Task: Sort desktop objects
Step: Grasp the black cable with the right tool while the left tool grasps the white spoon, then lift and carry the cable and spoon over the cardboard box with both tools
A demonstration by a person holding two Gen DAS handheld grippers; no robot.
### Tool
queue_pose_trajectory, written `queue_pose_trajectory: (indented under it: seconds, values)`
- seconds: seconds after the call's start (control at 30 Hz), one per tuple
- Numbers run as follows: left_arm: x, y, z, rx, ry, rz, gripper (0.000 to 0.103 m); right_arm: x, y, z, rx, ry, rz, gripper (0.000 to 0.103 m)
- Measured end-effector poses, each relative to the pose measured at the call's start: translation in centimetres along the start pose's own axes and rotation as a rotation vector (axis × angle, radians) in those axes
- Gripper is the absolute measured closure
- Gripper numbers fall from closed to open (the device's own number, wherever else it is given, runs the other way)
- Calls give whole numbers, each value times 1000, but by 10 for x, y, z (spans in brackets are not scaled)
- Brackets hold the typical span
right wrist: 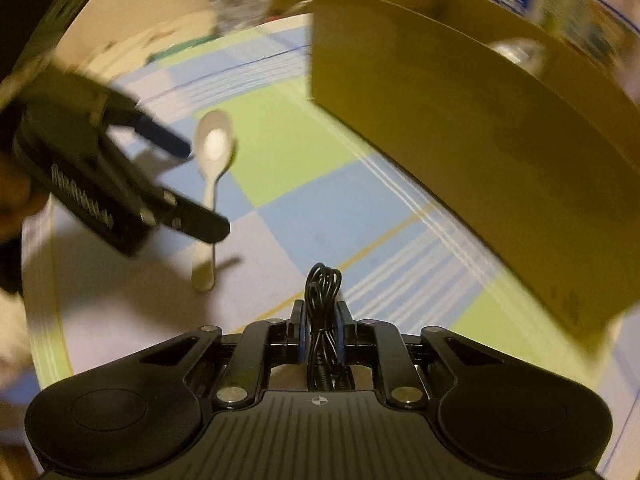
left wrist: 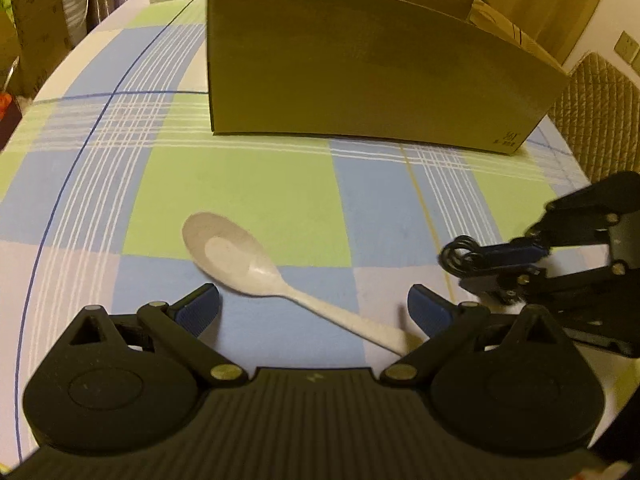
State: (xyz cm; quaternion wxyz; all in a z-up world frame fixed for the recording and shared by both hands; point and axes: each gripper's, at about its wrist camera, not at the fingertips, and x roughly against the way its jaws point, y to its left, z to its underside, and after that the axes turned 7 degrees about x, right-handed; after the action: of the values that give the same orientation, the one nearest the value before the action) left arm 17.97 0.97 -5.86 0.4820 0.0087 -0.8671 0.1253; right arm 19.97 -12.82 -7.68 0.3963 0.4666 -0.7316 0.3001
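White plastic spoon (left wrist: 248,264) lies on the checked worktop (left wrist: 248,184), bowl toward the upper left of my left wrist view, handle running down to the lower right between my left gripper (left wrist: 314,308), whose jaws stand wide apart and grip nothing. My right gripper (right wrist: 320,332) has its jaws pinched tight on a coiled black cable (right wrist: 322,304), low centre. Behind stands the cardboard box (left wrist: 360,68), upper centre.
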Motion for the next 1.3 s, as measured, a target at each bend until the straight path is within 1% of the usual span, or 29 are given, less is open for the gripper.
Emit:
queue_pose_trajectory:
  seconds: [0.03, 0.07, 0.13, 0.17, 0.23, 0.3, 0.33, 0.4, 0.43, 0.5, 0.57, 0.67, 0.73, 0.77, 0.8, 0.87, 0.93, 0.97, 1.0, 1.07, 1.17, 1.3]
  values:
    - [-2, -3, 1, -22, -2, -15, 7, 2, -1, 2, -44, -6, 0, 93]
    - [-3, -6, 1, -51, 0, -36, 10, 4, -2, 3, -79, -10, 2, 93]
    - [-5, -10, 4, -104, 2, -64, 14, 7, -3, 7, -145, -17, 4, 93]
    - [-4, -11, 4, -123, 2, -73, 18, 8, -4, 8, -173, -19, 4, 93]
    - [-1, -9, 6, -156, 4, -80, 28, 11, -6, 12, -229, -23, 16, 93]
    - [3, -2, 7, -173, 12, -75, 41, 14, -7, 15, -276, -36, 19, 93]
    - [7, 2, 8, -187, 15, -79, 44, 16, -7, 17, -293, -43, 20, 93]
    - [13, 11, 10, -207, 20, -87, 58, 20, -7, 20, -320, -54, 19, 94]
    - [15, 15, 11, -213, 22, -94, 61, 22, -6, 21, -330, -61, 20, 94]
    - [19, 24, 11, -227, 25, -118, 76, 27, -4, 25, -347, -72, 27, 94]
    - [22, 31, 9, -225, 22, -141, 81, 27, -5, 26, -368, -83, 29, 94]
    - [24, 37, 6, -199, -6, -125, 81, 29, -3, 28, -396, -96, 27, 94]
    - [23, 35, 4, -205, -34, -114, 81, 33, -2, 32, -418, -104, 27, 94]
    - [23, 33, 3, -224, -53, -106, 79, 33, -2, 33, -426, -108, 28, 94]
    - [21, 30, 3, -249, -70, -98, 74, 33, -2, 34, -439, -112, 29, 94]
    - [16, 25, 2, -308, -80, -79, 69, 33, -2, 35, -460, -118, 28, 94]
    - [11, 22, 2, -373, -71, -53, 68, 31, 0, 36, -473, -124, 28, 94]
    - [8, 19, 2, -413, -69, -43, 65, 32, 1, 37, -480, -128, 29, 94]
    - [7, 18, 3, -441, -78, -40, 64, 32, 1, 38, -485, -130, 30, 94]
    - [4, 18, 1, -479, -82, -28, 64, 33, 1, 39, -498, -134, 31, 94]
    - [1, 20, -4, -491, -85, -13, 62, 32, 1, 42, -517, -137, 30, 94]
    - [-2, 23, -9, -467, -84, 19, 62, 33, 1, 43, -537, -146, 28, 94]
